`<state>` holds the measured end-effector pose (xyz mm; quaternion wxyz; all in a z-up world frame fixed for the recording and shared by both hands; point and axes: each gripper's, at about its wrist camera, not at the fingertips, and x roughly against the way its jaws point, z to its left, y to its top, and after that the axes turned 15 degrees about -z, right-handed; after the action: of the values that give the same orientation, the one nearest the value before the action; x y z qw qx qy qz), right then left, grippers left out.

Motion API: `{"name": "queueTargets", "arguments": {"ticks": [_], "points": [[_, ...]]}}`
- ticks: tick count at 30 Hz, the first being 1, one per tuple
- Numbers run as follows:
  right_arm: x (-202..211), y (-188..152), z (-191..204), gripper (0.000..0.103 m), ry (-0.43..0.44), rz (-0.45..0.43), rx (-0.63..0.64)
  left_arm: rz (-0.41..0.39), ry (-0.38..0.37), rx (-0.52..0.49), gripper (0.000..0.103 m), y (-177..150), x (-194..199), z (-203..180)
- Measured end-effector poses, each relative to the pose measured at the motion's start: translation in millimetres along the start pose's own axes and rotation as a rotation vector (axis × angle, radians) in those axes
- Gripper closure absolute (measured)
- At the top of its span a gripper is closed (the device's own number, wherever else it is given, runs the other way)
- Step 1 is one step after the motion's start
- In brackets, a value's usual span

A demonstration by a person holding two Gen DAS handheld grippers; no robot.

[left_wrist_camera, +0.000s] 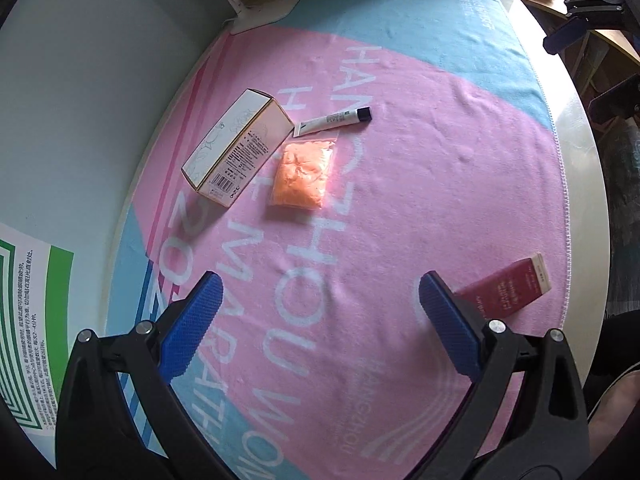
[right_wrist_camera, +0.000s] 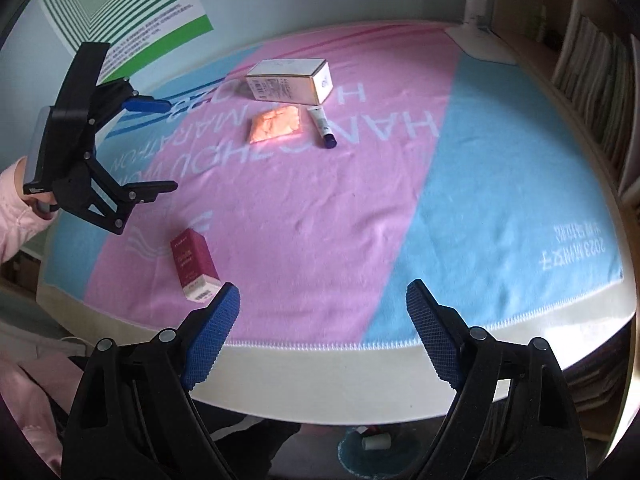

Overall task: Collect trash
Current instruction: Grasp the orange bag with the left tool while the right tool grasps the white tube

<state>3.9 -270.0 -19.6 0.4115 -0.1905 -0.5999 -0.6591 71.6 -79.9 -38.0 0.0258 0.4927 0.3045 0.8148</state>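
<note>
**Pink-and-blue towel covers the surface**

Four trash items lie on the towel [left_wrist_camera: 400, 184]: white box [left_wrist_camera: 236, 146], orange packet [left_wrist_camera: 302, 176] touching a white tube [left_wrist_camera: 334, 119], and red box [left_wrist_camera: 506, 286] near the edge. Left hand-held gripper [left_wrist_camera: 318, 292] and right hand-held gripper [right_wrist_camera: 322, 300] both hover wide apart, holding nothing.

Left tool [left_wrist_camera: 318, 294] and right tool [right_wrist_camera: 322, 306], blue pads spread wide and holding nothing, fill each frame's bottom.

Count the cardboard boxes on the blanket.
2: the white box lies at the far side beside the orange bag; the red box lies near the front edge.
</note>
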Motion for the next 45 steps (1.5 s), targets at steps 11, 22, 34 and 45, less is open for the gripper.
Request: {"name": "queueTargets", "arguments": {"ticks": [11,22,34,45], "points": [[-76,52,2,0.033,0.048,0.064,0.082,0.0,-0.091,-0.02,0.007,11,-53,29],[-128,76,2,0.05,0.063,0.083,0.155,-0.005,-0.165,-0.022,0.013,25,-95,47],[-163,90,-5,0.067,0.014,0.097,0.196,-0.018,-0.257,0.022,0.029,35,-124,48],[-161,88,10,0.089,0.014,0.086,0.241,-0.048,-0.369,0.052,0.057,28,-117,47]]}}
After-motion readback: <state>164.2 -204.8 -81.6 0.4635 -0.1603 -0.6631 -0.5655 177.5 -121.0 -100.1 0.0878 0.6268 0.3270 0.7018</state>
